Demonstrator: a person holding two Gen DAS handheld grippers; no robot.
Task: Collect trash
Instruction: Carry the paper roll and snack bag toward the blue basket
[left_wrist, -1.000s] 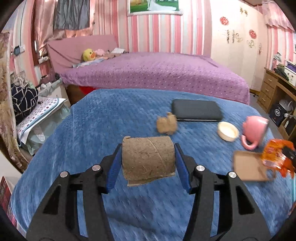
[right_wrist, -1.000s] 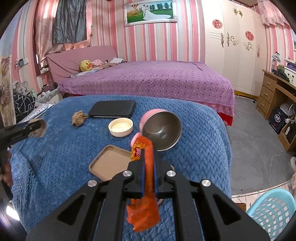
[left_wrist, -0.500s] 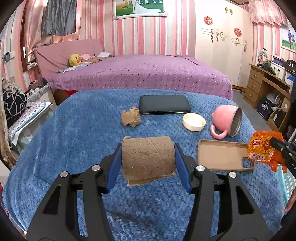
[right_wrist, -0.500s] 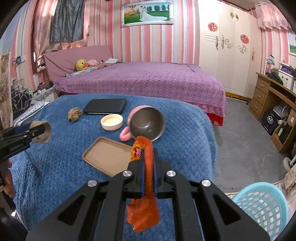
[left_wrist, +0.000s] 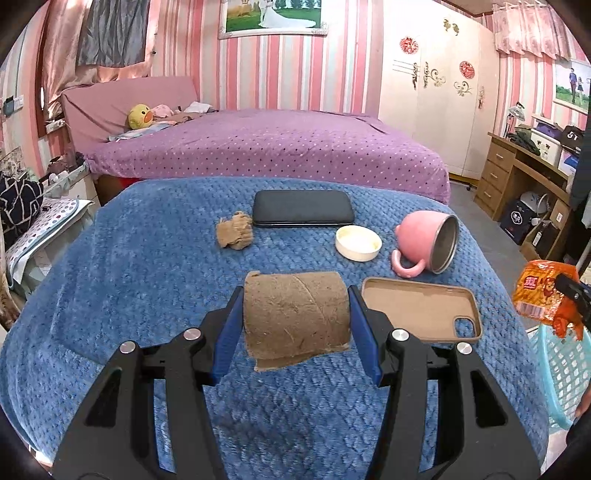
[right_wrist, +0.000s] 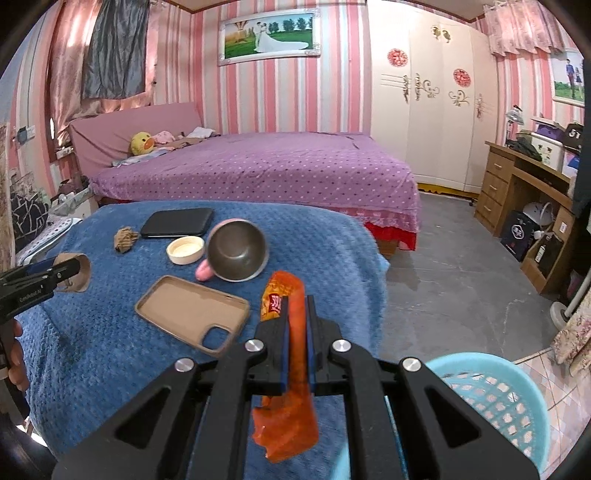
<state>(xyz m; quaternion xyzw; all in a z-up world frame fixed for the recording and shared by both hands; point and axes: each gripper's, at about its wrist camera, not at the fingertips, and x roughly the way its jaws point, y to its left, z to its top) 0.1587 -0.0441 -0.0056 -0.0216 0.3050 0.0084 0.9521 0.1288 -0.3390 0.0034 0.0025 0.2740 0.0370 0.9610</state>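
While my left gripper (left_wrist: 295, 314) clamps a brown cardboard roll (left_wrist: 295, 317) end to end between its blue pads, my right gripper (right_wrist: 295, 328) is pinched tight on an orange wrapper (right_wrist: 291, 369). The roll hangs above the near part of the blue blanket (left_wrist: 147, 277), its loose edge curling down below the pads. The wrapper sticks up past my right fingertips and droops below them; it sits over the near right edge of the blanket, with the light-blue basket (right_wrist: 498, 398) on the floor just to its right. From the left wrist view the wrapper shows at the far right, above the basket's rim.

One more piece of trash, a crumpled brown wad (left_wrist: 234, 236), lies on the blanket farther off, to the left, just beside the left end of a black case (left_wrist: 303, 213). Right of the wad and a little nearer sits a cream lid (left_wrist: 358, 243). A pink mug (left_wrist: 424, 243) lies tipped on its side to the right of the lid, its metal mouth facing right and its handle resting on the blanket. Nearer than the mug, a tan phone case (left_wrist: 421, 308) lies open side up, just right of my left gripper.

Beyond the blanket stands a purple bed (left_wrist: 266, 151) with a yellow duck toy (left_wrist: 139, 116) at its far left. A wooden desk (right_wrist: 524, 192) stands against the right wall.
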